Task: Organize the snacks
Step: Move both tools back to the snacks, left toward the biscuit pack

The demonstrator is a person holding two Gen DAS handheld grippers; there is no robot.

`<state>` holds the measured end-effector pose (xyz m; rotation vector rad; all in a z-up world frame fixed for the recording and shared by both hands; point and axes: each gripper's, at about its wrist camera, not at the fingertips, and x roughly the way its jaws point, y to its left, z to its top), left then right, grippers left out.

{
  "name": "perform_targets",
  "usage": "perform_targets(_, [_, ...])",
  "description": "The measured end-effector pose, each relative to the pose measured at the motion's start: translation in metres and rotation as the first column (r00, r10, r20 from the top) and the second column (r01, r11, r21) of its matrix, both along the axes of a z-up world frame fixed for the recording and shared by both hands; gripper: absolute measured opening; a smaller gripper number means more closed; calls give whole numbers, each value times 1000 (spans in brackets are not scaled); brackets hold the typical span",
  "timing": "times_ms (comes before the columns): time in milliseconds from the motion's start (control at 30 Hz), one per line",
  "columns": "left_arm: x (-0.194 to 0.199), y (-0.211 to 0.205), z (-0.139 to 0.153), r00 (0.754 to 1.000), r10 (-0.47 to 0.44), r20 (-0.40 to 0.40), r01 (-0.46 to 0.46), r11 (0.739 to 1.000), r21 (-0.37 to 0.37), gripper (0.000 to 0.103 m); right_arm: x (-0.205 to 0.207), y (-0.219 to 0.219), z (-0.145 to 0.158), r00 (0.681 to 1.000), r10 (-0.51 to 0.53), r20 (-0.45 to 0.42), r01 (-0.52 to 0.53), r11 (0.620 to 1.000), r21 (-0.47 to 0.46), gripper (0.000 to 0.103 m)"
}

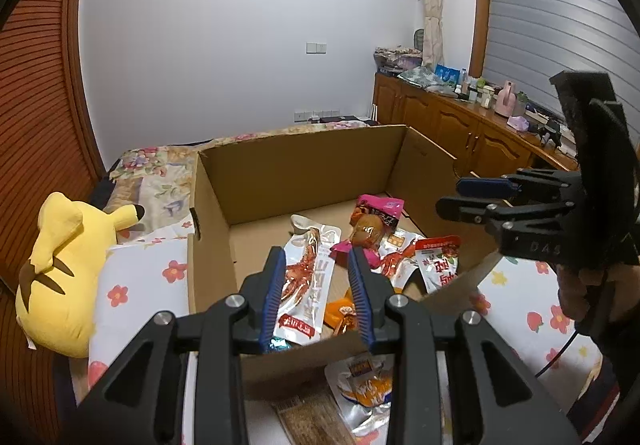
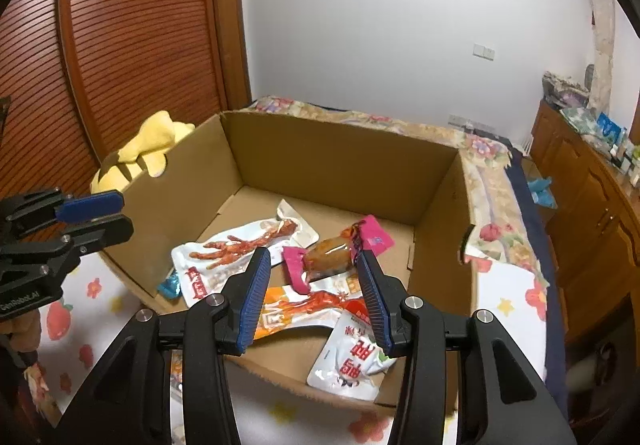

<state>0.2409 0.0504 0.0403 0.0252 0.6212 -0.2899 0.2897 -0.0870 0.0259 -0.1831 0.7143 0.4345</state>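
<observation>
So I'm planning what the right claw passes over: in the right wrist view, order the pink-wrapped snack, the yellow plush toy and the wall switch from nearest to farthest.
1. Pink-wrapped snack: in the cardboard box, just ahead of the right claw.
2. Yellow plush toy: outside the box, beyond its left wall.
3. Wall switch: on the far white wall, upper right.

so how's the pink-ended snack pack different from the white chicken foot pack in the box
The pink-ended pack is short and plump, with a brown lump showing through clear film; the chicken foot pack is long, flat and white, showing a red claw. The pink-ended pack lies toward the box's middle, the chicken foot pack nearer its left wall. Both are sealed, lie on the box floor, and no gripper touches them.
</observation>
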Motion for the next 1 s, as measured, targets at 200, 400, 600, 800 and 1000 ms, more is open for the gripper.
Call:
perform_targets(200, [-28, 3, 2, 1000, 1, 12, -1, 1000, -5, 35, -32, -6, 18, 999, -1, 32, 1, 1000, 22, 49])
perform_targets(400, [-60, 7, -2, 1000, -1, 16, 0, 1000, 18, 35, -74, -14, 28, 998, -23, 62, 21, 999, 32, 55])
perform_targets(600, [-92, 13, -6, 1000, -1, 17, 0, 1000, 22, 39, -113, -18, 26, 997, -32, 68, 30, 999, 22, 57])
perform_targets(800, [-112, 16, -14, 1000, 4, 2, -4, 1000, 19, 41, -136, -20, 15, 997, -50, 55, 49, 999, 19, 62])
perform_targets(1000, [-121, 17, -32, 1000, -3, -26, 3, 1000, 24, 44, -147, -21, -6, 998, -56, 15, 55, 998, 16, 64])
